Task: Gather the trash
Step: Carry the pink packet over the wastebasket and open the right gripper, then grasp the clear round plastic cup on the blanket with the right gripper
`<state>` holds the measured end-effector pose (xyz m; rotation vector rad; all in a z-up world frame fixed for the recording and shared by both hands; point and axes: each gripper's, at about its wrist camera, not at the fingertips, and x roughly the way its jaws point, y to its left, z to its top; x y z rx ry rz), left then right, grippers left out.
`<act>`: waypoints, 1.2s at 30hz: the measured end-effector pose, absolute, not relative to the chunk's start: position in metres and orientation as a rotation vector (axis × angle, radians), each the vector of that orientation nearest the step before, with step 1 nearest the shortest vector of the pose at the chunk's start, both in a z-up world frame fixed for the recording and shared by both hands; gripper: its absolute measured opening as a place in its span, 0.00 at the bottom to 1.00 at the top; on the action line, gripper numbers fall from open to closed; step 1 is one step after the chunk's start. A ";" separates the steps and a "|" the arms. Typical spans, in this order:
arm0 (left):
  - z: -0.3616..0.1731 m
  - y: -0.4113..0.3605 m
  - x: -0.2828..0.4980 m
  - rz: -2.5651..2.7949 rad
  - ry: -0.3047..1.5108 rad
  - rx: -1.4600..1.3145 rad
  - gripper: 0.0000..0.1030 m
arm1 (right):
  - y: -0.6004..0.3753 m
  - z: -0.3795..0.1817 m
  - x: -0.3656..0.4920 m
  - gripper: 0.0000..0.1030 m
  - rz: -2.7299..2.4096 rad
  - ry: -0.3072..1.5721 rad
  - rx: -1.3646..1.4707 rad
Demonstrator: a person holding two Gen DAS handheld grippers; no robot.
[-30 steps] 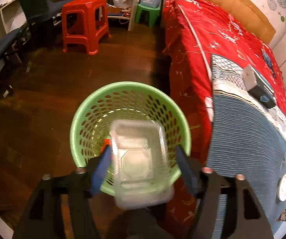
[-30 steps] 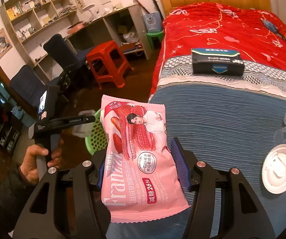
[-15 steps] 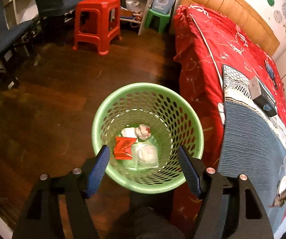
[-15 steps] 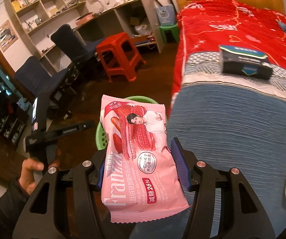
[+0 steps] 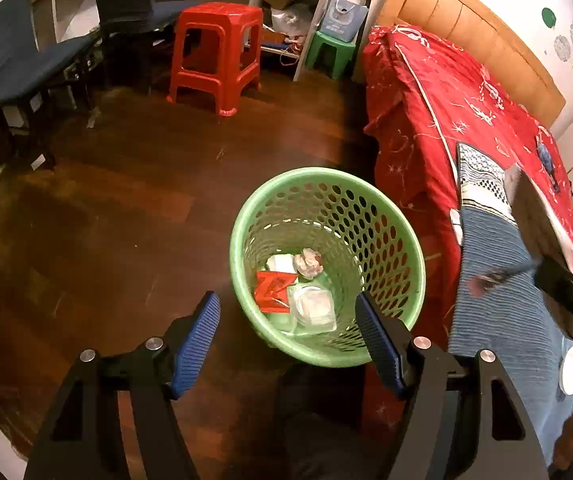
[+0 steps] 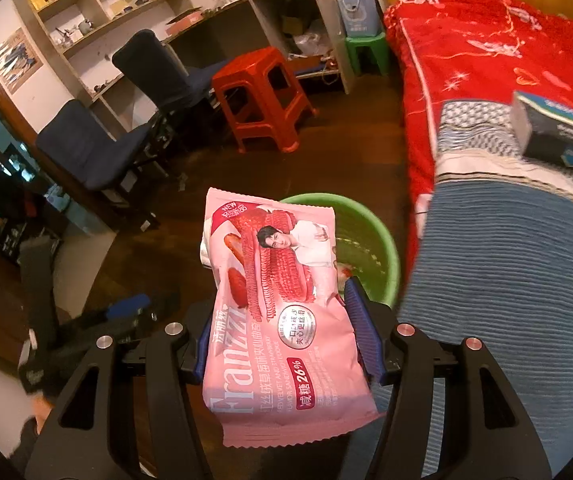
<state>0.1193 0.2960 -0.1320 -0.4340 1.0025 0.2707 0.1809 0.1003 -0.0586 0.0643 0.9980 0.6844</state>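
A green perforated basket [image 5: 326,172] stands on the dark wood floor beside the bed. In it lie a clear plastic container [image 5: 312,308], a red wrapper [image 5: 272,288] and a crumpled paper ball [image 5: 308,262]. My left gripper [image 5: 285,300] hangs open and empty above the basket's near left rim. My right gripper [image 6: 282,320] has a pink snack packet [image 6: 282,300] between its blue pads. Its jaws are opening and the packet leans left. The packet hangs over the near rim of the basket [image 6: 382,248] and hides most of it.
A bed with a red cover [image 5: 426,112] and a blue blanket [image 6: 506,280] runs along the right. A dark box [image 6: 558,136] and a white lid [image 5: 570,368] lie on it. A red stool [image 5: 214,52], a green stool [image 5: 330,50] and blue chairs [image 6: 98,148] stand behind.
The clear container left my left gripper and now lies in the basket. The left gripper drifted left of the basket. My right gripper carried the packet from the bed over the basket, and the packet tilted.
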 end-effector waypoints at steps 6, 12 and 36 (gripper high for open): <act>-0.134 0.298 0.116 0.270 0.999 -0.453 0.66 | 0.123 -0.066 0.186 0.70 0.714 0.985 0.061; -0.135 0.297 0.115 0.266 1.002 -0.462 0.66 | 0.127 -0.063 0.182 0.75 0.726 0.965 0.053; -0.112 0.199 0.133 0.130 1.015 -0.343 0.68 | -0.123 -0.042 0.157 0.75 0.252 0.869 0.101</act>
